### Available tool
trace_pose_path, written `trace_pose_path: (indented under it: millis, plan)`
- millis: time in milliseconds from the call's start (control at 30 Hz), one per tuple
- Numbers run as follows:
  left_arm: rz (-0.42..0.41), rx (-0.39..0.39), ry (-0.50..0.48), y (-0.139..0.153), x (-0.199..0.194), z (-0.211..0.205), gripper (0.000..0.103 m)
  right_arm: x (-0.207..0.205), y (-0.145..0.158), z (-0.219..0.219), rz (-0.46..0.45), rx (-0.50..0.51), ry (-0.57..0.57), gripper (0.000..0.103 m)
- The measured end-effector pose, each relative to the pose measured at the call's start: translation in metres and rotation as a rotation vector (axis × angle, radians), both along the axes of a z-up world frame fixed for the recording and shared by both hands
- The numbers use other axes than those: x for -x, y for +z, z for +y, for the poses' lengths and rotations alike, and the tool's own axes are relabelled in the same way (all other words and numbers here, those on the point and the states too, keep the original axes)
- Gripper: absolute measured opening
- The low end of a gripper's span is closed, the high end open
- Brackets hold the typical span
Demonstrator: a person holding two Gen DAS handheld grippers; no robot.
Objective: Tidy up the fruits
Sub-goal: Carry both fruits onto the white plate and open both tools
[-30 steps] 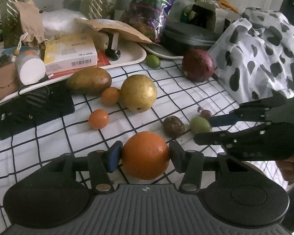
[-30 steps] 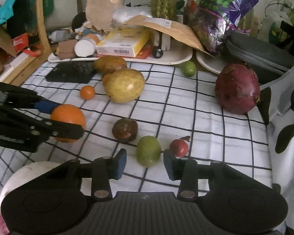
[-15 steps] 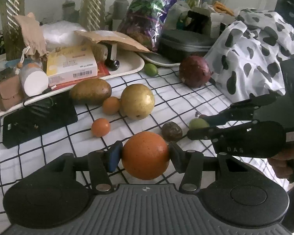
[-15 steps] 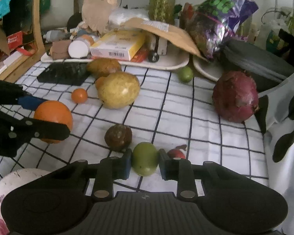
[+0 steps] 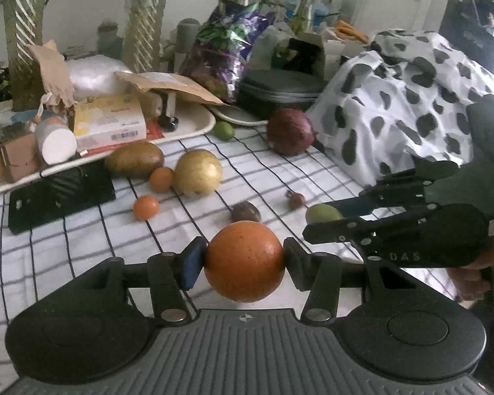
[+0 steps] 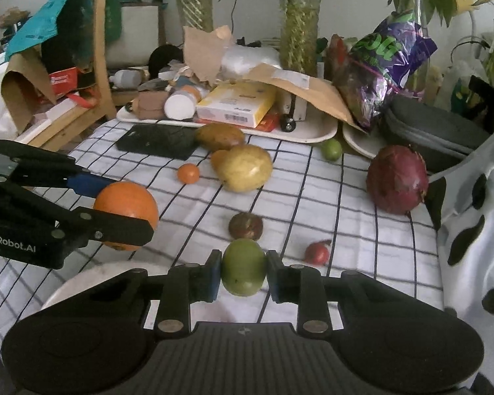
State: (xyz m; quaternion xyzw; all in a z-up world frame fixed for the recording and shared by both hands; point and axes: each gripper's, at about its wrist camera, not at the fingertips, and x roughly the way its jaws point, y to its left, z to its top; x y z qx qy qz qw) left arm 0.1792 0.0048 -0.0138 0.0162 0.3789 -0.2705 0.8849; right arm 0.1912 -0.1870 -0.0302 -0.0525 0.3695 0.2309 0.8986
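My left gripper (image 5: 243,260) is shut on a large orange (image 5: 244,261) and holds it above the checked cloth; the orange also shows in the right wrist view (image 6: 125,212). My right gripper (image 6: 242,273) is shut on a green fruit (image 6: 243,267), lifted off the cloth; the fruit also shows in the left wrist view (image 5: 322,213). On the cloth lie a yellow mango (image 6: 245,168), a brown mango (image 6: 219,135), two small oranges (image 6: 188,173), a dark passion fruit (image 6: 246,225), a small red fruit (image 6: 316,252), a lime (image 6: 331,149) and a dragon fruit (image 6: 397,179).
A white plate (image 6: 92,275) lies under my right gripper at the near left. A cluttered white tray (image 6: 313,135) and a black device (image 6: 156,141) sit at the back. A spotted cloth (image 6: 471,230) bounds the right side. Plants and bags stand behind.
My right gripper closed on the green fruit and lifted it. My left gripper rose and drew back with the orange in it.
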Motion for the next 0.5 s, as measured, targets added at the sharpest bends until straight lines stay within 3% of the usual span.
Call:
trace_pose_path:
  millis: [300, 500]
  plan:
    - [0.025, -0.02, -0.066, -0.009, 0.033, -0.015, 0.05, 0.037, -0.001, 0.002, 0.037, -0.006, 0.069, 0.03]
    - [0.058, -0.096, -0.087, -0.025, 0.038, -0.021, 0.05, 0.051, -0.018, 0.018, 0.063, 0.105, 0.149, 0.03]
